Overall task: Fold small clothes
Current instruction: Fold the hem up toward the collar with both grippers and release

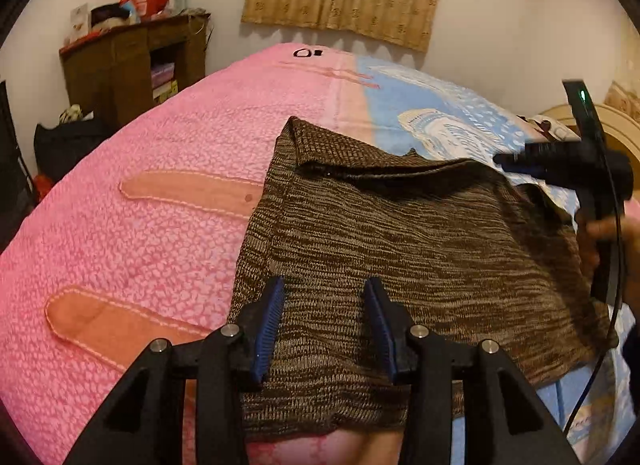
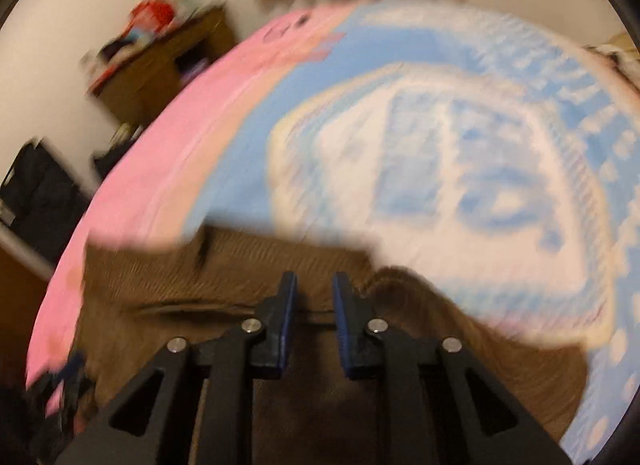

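Left wrist view shows the brown marled knit garment (image 1: 400, 257) lying folded on the bed's pink-and-blue textured blanket (image 1: 160, 169), near its front edge. Left gripper (image 1: 325, 297) hovers part-open and empty; right gripper (image 2: 314, 297) stands narrowly open, empty. Soft, light, floppy knit: best pinched at a corner or hem.

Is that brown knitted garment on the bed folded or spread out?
Folded. The brown knitted garment has one layer lying over another, its dark edge running across the top, flat on the bed cover.

Right wrist view: motion-blurred garment (image 2: 240, 265), bedspread (image 2: 440, 169).
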Motion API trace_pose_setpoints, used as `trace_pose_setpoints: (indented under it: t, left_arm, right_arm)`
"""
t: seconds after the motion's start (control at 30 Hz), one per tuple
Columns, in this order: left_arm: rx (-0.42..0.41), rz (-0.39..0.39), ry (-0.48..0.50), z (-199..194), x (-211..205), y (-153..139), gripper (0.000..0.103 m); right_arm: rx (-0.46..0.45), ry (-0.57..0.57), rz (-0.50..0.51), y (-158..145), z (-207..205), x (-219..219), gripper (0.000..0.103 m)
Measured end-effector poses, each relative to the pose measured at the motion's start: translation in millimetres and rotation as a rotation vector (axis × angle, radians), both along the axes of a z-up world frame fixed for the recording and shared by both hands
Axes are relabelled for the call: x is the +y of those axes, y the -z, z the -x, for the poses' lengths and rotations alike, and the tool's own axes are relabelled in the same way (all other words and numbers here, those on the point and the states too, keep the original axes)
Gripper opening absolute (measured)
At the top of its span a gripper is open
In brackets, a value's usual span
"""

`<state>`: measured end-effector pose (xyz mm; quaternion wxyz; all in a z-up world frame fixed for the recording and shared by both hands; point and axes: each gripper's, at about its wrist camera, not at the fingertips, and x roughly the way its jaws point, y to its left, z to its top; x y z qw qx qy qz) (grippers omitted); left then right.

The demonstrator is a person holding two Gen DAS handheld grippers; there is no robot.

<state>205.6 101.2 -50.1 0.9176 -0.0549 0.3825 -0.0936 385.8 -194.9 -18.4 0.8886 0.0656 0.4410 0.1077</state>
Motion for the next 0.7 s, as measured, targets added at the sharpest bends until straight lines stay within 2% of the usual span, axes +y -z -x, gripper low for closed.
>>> trace_pose_setpoints:
  t: [0.07, 0.13, 0.23, 0.33, 0.4, 0.47, 0.6, 0.67, 0.7]
  left_arm:
    - [-0.019, 0.010, 0.007, 6.1, 6.8, -1.5, 0.043]
    - [-0.024, 0.034, 0.001, 7.0, 12.2, -0.5, 0.043]
    - [-0.010, 0.085, -0.011, 2.5, 17.3, 3.4, 0.043]
    - [-0.020, 0.045, -0.001, 4.8, 11.9, 0.4, 0.043]
    - [-0.030, 0.027, 0.008, 8.2, 10.0, 0.6, 0.043]
    - [-0.037, 0.046, 0.012, 13.3, 10.7, 2.3, 0.043]
    - [-0.038, 0.089, 0.018, 15.6, 19.0, 4.5, 0.043]
    - [-0.035, 0.085, 0.025, 16.8, 20.8, 3.5, 0.043]
    - [-0.034, 0.082, 0.029, 17.8, 21.8, 2.2, 0.043]
  right_arm:
    - [-0.044, 0.031, -0.040, -9.0, 7.6, 0.2, 0.026]
    - [-0.063, -0.039, -0.073, -11.1, 28.1, 17.8, 0.026]
    - [-0.051, -0.180, -0.048, -3.0, 49.3, 67.9, 0.026]
    - [-0.002, -0.308, -0.047, 11.0, 51.0, 113.0, 0.026]
    - [0.021, -0.362, -0.002, 22.0, 41.6, 141.9, 0.026]
    - [0.032, -0.356, 0.025, 29.0, 25.4, 159.7, 0.026]
    - [0.017, -0.258, -0.079, 21.6, -25.9, 169.4, 0.029]
    - [0.010, -0.198, -0.164, 19.1, -43.1, 160.6, 0.045]
    - [0.020, -0.159, -0.228, 18.2, -46.2, 151.6, 0.047]
